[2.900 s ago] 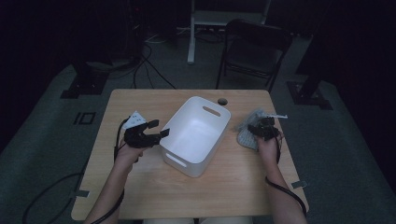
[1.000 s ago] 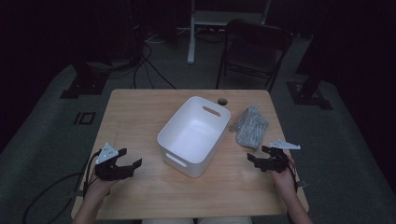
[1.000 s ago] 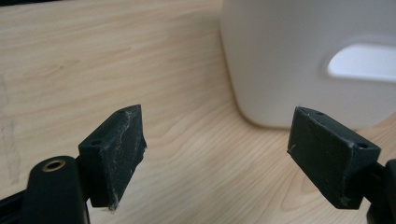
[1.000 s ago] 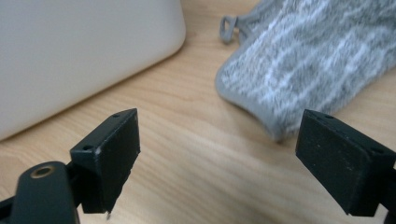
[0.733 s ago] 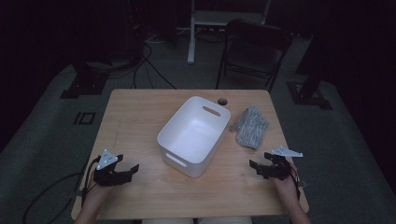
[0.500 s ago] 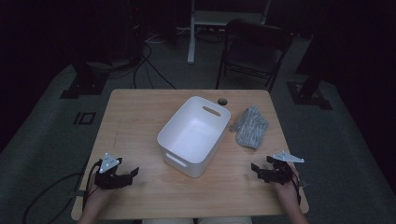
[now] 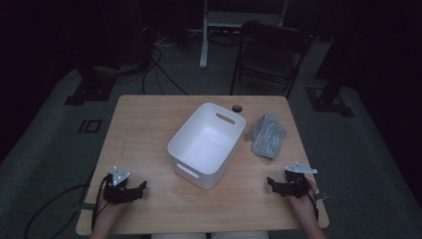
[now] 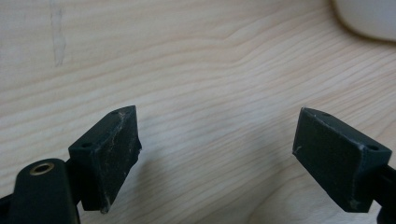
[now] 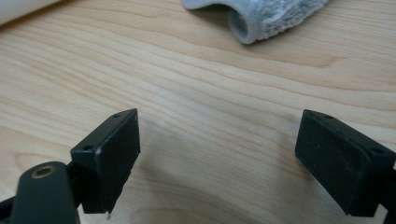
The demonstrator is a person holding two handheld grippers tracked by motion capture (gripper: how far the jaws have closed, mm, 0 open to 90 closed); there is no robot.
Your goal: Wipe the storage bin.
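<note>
Here both the left claw [image 7: 141,187] and the right claw [image 7: 271,183] gape empty over the table [image 7: 149,124].

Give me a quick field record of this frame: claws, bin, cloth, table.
left claw: open, nothing between the jaws, low over the table's near left corner
right claw: open, nothing between the jaws, low over the near right edge
bin: white, handle slots, mid-table, looks empty
cloth: grey, folded, lying on the table right of the bin, apart from it
table: light wood
</note>
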